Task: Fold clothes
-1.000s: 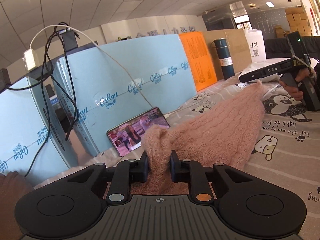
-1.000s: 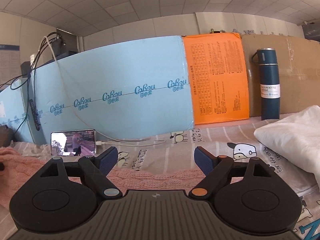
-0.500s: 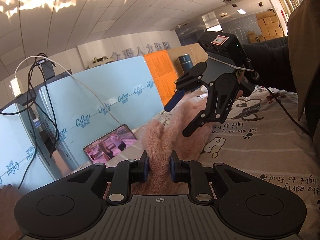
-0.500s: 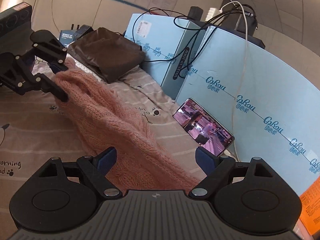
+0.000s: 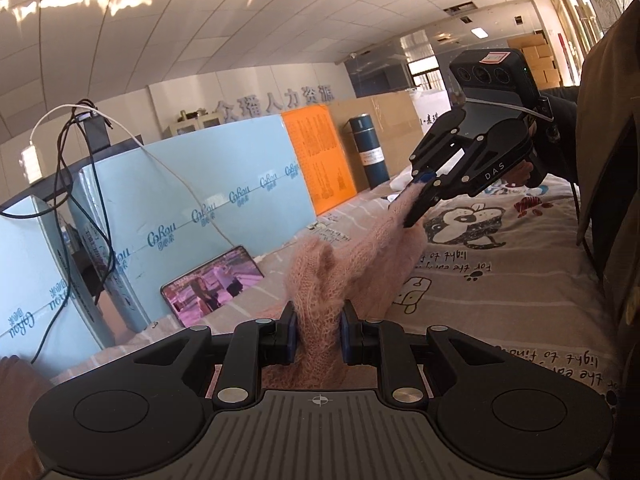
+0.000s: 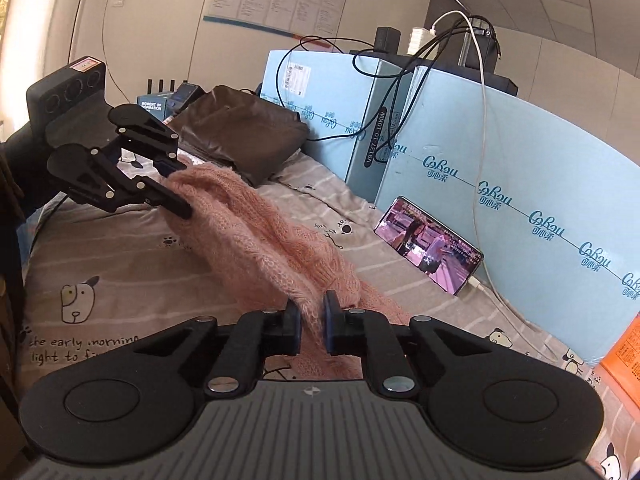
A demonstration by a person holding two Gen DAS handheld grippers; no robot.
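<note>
A pink knitted sweater (image 5: 360,256) hangs stretched between my two grippers above a bed sheet printed with cartoon dogs (image 5: 500,288). My left gripper (image 5: 318,334) is shut on one end of the sweater; it also shows in the right wrist view (image 6: 176,186). My right gripper (image 6: 311,326) is shut on the other end; it also shows in the left wrist view (image 5: 418,196), raised above the bed. The sweater (image 6: 256,232) sags in the middle and its lower folds rest on the sheet.
Light blue foam boards (image 5: 208,200) stand along the bed's far side, with a phone (image 5: 214,286) leaning on them and cables (image 6: 476,120) hanging down. An orange board (image 5: 320,160) and a dark blue flask (image 5: 366,148) stand further right. A dark folded garment (image 6: 236,132) lies at the bed's end.
My right gripper was open and has shut on the sweater's end. It has lifted that end and the two grippers now hold the sweater taut between them.
</note>
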